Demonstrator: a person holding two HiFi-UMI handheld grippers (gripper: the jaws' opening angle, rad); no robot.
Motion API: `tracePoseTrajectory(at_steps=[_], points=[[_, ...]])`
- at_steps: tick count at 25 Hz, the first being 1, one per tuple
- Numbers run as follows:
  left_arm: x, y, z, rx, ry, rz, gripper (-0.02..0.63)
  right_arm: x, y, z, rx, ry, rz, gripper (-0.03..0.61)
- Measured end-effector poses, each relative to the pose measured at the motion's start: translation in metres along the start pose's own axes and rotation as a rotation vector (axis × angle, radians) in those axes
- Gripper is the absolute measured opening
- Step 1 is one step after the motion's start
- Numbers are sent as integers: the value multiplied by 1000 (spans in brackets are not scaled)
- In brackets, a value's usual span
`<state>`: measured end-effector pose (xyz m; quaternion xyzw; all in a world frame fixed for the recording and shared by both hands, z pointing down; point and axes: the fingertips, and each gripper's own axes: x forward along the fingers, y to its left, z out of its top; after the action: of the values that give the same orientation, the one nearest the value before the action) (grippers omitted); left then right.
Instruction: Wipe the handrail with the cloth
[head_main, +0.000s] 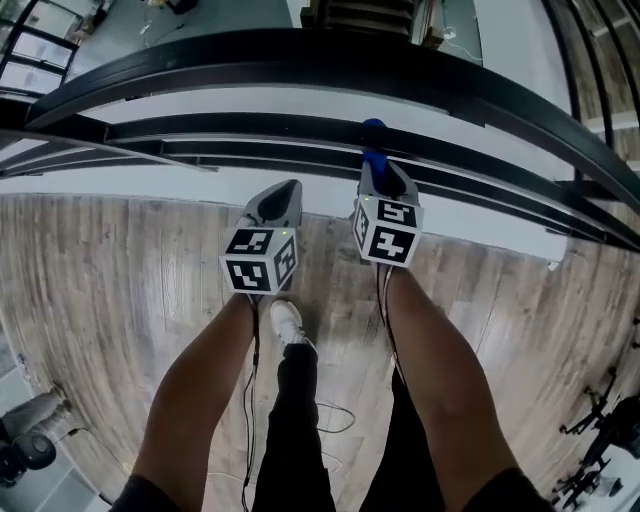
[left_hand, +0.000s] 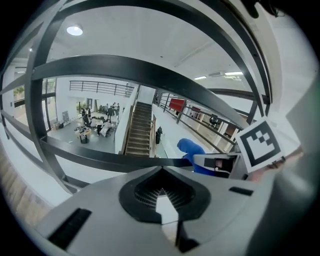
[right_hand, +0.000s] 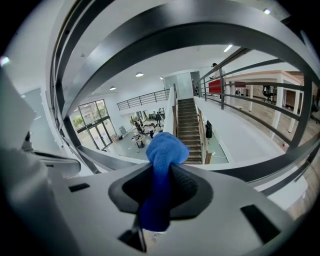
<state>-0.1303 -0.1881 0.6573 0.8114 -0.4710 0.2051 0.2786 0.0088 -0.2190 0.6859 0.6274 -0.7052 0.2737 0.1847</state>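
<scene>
Handrail (head_main: 300, 60) ahead, cloth (right_hand: 160, 165) pinched between right fingers (right_hand: 187, 186).

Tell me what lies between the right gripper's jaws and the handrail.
Only the blue cloth, clamped in the right gripper and sticking out toward the handrail. The right gripper view shows this best. Whether it touches the rail, I cannot tell.

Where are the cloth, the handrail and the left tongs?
cloth (right_hand: 165, 147), right gripper view, its bunched blue end.
handrail (head_main: 300, 55), head view, top face of the upper rail.
left tongs (left_hand: 161, 171), left gripper view, where the shut tips meet.
</scene>
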Motion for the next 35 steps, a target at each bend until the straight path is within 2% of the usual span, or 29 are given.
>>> tracePoseTrajectory(at_steps=[15,24,31,35], points=[[85,-211,5,99,32,-146,4,-76,-222,-9,59,13,-111,97],[139,-335,-11,146,79,-216,3,-131,-376,-20,74,6,-213,97],[184,-457,-28,161,97,-278,5,-174,-508,-34,78,26,-268,98],[201,-522,-37,181,121,-318,5,-197,-568,-37,52,21,-281,98]])
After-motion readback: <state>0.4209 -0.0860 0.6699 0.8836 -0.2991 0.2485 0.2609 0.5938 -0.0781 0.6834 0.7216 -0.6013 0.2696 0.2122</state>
